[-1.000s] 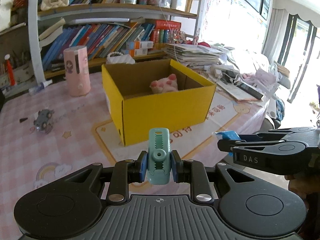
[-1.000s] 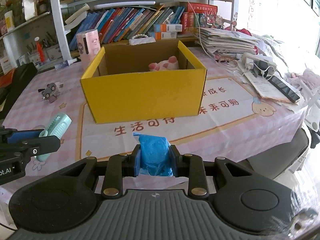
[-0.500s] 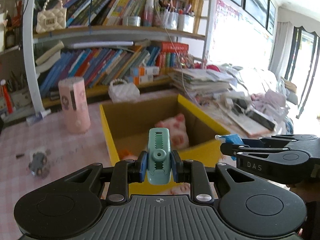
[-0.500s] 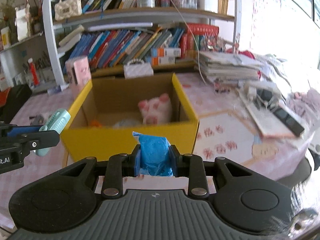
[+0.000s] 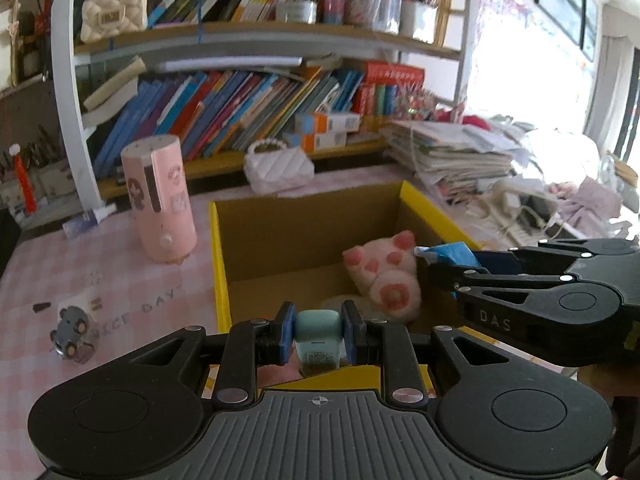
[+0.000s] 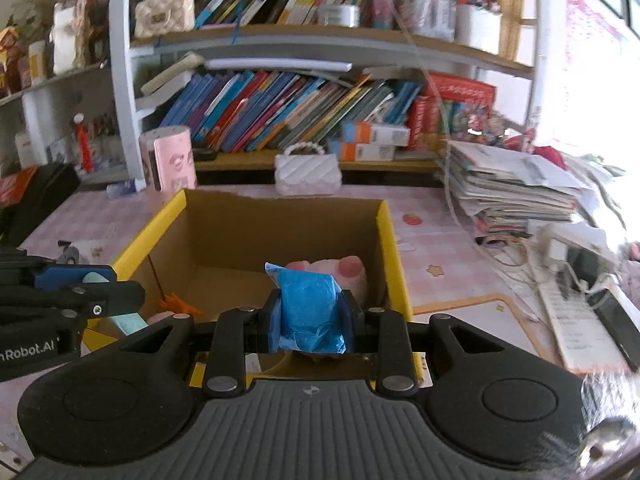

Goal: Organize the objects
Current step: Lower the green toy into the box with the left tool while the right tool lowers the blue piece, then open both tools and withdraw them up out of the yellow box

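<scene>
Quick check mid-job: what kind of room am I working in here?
Probably a home study or child's room: crowded bookshelves against the wall, a pink checked tablecloth, and a stack of papers beside the yellow box.

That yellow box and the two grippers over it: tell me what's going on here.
A person is tidying loose items into the yellow box with a handheld gripper in each hand. The left gripper is shut on a mint-green clip, and the right gripper is shut on a blue packet. Both hang over the open box, nothing released yet. A pink plush toy already lies inside. A small toy car sits on the table outside.
</scene>
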